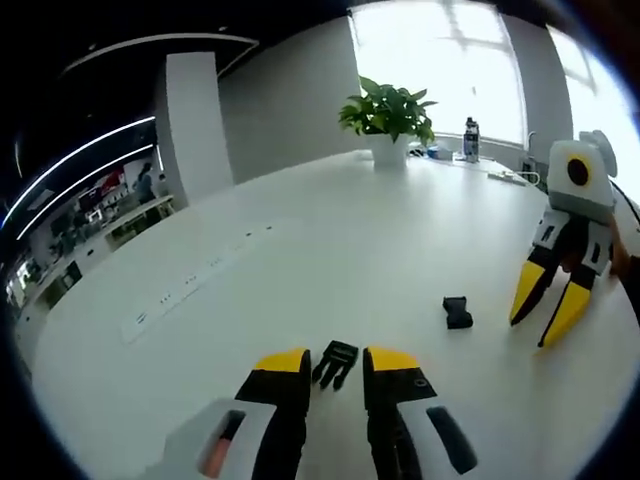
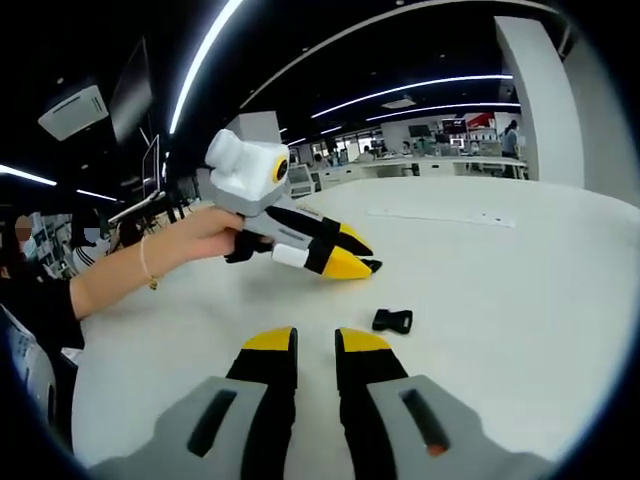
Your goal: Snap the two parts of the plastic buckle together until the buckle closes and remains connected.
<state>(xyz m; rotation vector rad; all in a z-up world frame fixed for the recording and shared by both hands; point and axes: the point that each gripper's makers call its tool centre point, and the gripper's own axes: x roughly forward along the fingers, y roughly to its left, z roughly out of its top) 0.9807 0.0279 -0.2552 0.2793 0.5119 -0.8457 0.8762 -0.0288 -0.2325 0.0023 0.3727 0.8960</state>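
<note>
A black pronged buckle part (image 1: 336, 362) sits between the yellow fingertips of my left gripper (image 1: 337, 362), which is shut on it. From the right gripper view, the left gripper (image 2: 362, 265) hangs above the white table (image 2: 500, 300) in a person's hand, and the buckle part (image 2: 373, 265) pokes out of its tips. The other black buckle part (image 1: 457, 312) (image 2: 392, 321) lies loose on the table. My right gripper (image 1: 541, 318) (image 2: 315, 345) hovers just beside that loose part, open, nothing between its fingers.
A potted plant (image 1: 388, 115), a dark bottle (image 1: 470, 139) and a white power strip (image 1: 510, 177) stand at the table's far edge by the windows. A white pillar (image 1: 193, 125) rises beyond the table. A person's forearm (image 2: 120, 270) reaches in from the left.
</note>
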